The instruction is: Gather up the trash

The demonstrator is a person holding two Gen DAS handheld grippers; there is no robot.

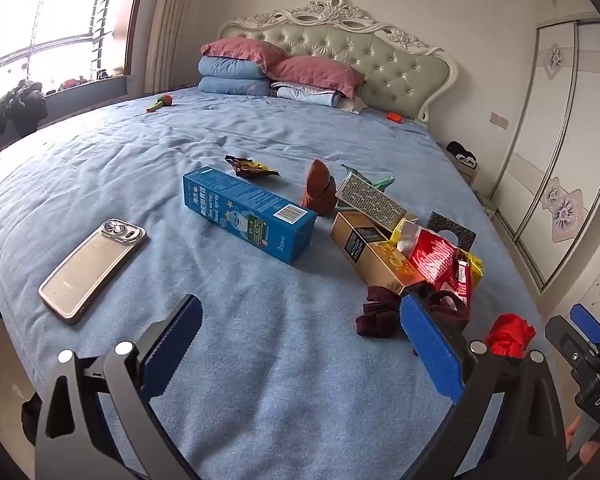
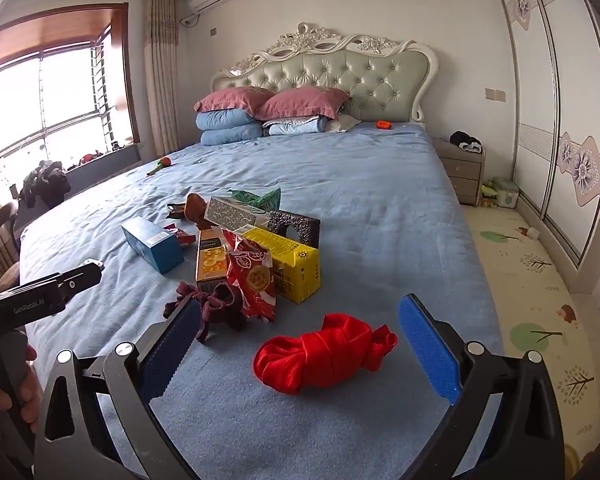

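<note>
Hovering over the blue bed (image 2: 380,208) with fingers spread wide and empty, the left gripper (image 1: 300,344) and right gripper (image 2: 300,344) face the trash pile (image 2: 256,256) (boxes and wrappers) at mid-bed, a red cloth bundle (image 2: 324,354) lying just beyond the right one's fingertips.

The blue box (image 1: 250,216) lying on the bed (image 1: 100,168) is showing English print on its side, reading roughly "Sea water Nasal spray", with Chinese characters beside it, a volume mark that looks like "100ml" near its end, and a barcode whose digits are too small to read. The right tongs (image 1: 592,356), seen from the left wrist, are bearing the letters "DAS". The left tongs (image 2: 52,292), seen from the right wrist, are carrying "GenRobot.AI". Print on the other packs is staying illegible.
</note>
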